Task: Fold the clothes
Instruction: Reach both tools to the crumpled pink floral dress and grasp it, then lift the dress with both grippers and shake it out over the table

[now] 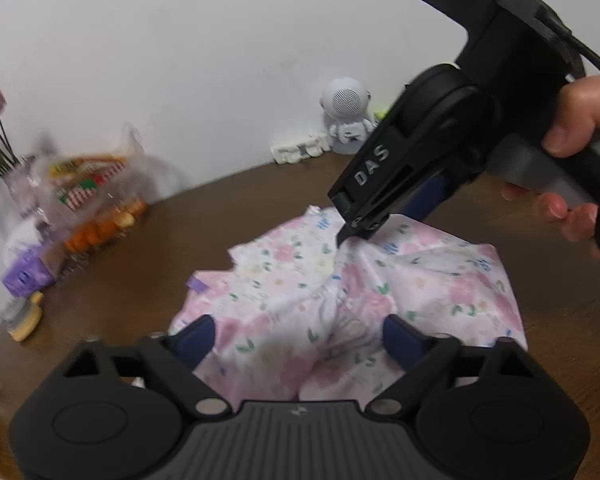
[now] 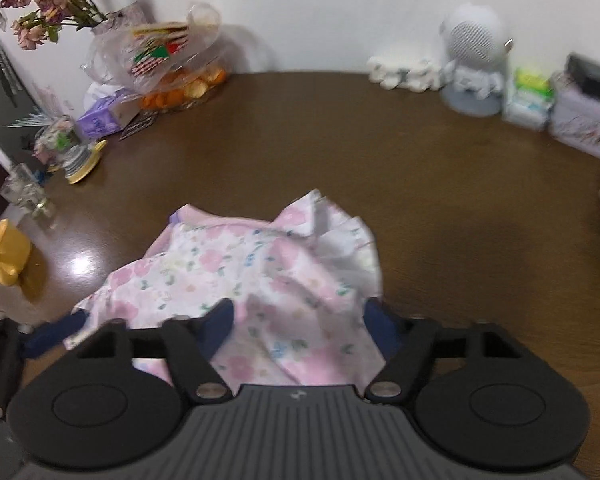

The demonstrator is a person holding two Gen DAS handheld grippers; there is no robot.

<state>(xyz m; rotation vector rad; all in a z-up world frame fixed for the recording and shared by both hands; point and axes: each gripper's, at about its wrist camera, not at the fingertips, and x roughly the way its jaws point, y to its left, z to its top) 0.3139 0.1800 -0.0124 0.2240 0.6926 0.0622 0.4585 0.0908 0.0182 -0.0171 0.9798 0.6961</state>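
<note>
Both our grippers, left gripper (image 1: pixel 296 336) and right gripper (image 2: pixel 300 320), stand spread over the crumpled floral garment (image 1: pixel 340 292) (twelve o'clock), gripping nothing, likely readying a fold.

table (image 2: pixel 340 140) centre: bare | left edge: snack bag (image 2: pixel 160 56) | back wall: speaker figurine (image 2: pixel 474 56)

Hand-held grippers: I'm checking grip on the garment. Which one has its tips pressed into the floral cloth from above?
The right hand-held gripper, angled down onto the floral cloth; the left hand-held gripper sits low and spread wide.
</note>
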